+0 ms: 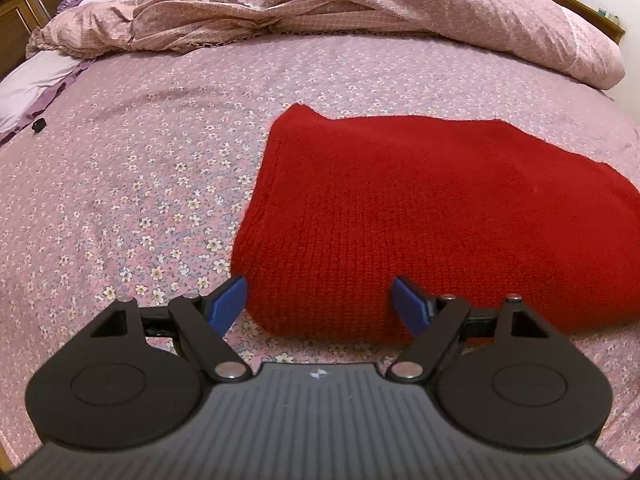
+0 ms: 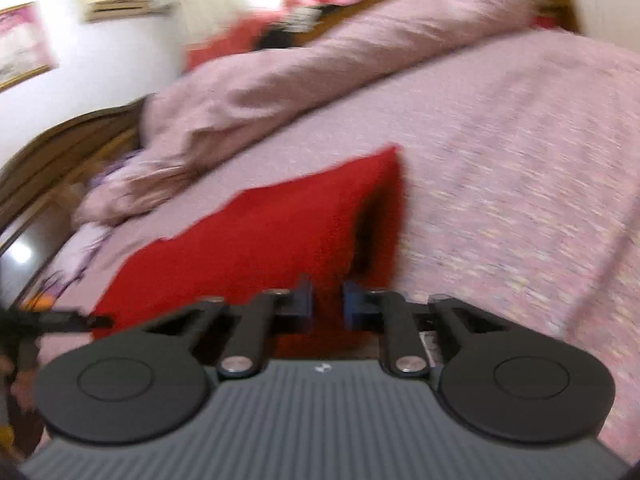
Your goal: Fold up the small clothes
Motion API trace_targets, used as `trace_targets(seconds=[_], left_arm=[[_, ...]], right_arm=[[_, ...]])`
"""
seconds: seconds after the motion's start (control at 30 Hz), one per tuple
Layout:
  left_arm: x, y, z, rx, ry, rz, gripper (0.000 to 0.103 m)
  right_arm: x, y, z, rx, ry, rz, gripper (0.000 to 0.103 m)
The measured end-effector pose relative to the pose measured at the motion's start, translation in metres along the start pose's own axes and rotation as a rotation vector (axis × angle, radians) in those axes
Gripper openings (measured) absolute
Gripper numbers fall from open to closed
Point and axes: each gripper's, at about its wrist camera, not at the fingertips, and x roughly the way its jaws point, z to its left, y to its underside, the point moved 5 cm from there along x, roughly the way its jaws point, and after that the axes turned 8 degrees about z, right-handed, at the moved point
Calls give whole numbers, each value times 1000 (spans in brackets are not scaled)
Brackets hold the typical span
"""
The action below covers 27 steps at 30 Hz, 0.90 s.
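Here your left gripper [image 1: 319, 300] stands spread astride the near corner of the red knit garment [image 1: 420, 216] lying on the floral bedsheet [image 1: 140, 168]; your right gripper [image 2: 327, 300] pinches its near edge.

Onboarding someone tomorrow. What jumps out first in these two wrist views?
The red knit garment, lying folded on the pink floral bedsheet, dominates both views. The left gripper sits at its near edge with jaws wide open. The right gripper, in a blurred view, has its jaws nearly together on the red knit, and a rumpled pink duvet lies heaped behind.
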Motion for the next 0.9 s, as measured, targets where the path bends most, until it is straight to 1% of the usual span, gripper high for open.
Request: trace_targets(seconds=[0.03,0.07,0.1,0.17,0.23,0.27,0.4,0.43,0.47,0.5,0.53,0.57,0.6,0.63,0.67,0.77,0.83,0.9], left_arm=[[1,1,1,0,-2,1,83],[2,1,2,-3,-7,3,84],[5,1,3,-7,-10,9,85],[10,3,6,-26,1,26,85],[12,3,8,-44,14,33,86],[12,4,9,-43,16,30,86],[11,4,7,-26,10,22,87],[10,4,7,-25,9,21,87],[9,4,8,-23,7,19,87],[8,4,8,-21,2,17,87],[5,5,8,-16,-4,13,87],[3,5,8,-11,-9,8,87],[1,5,9,-7,-12,4,87],[-1,5,9,-5,-19,-1,87],[-4,5,10,-3,-25,-7,87],[-11,4,13,2,-41,-29,87],[-14,4,15,2,-41,-37,87],[-15,4,15,-1,-29,-31,87]], right_arm=[[-8,-1,-5,82,-43,-16,17],[-14,-2,-7,128,-67,-28,17],[-19,-2,-7,147,-55,-31,17],[-18,2,-6,126,-4,-14,17],[-7,9,-7,90,62,22,17],[-1,12,-11,97,81,34,17],[5,14,-21,164,69,30,21],[5,14,-21,161,78,36,25],[3,14,-19,156,87,38,27],[2,14,-18,155,96,39,32],[-1,15,-17,160,111,41,39],[-4,15,-16,168,125,41,43],[-6,15,-15,176,140,39,50],[-11,16,-14,184,157,32,53],[-14,17,-12,188,163,27,53],[-22,22,-6,207,144,19,55],[-23,24,-3,257,113,20,66],[-19,28,0,325,83,28,70]])
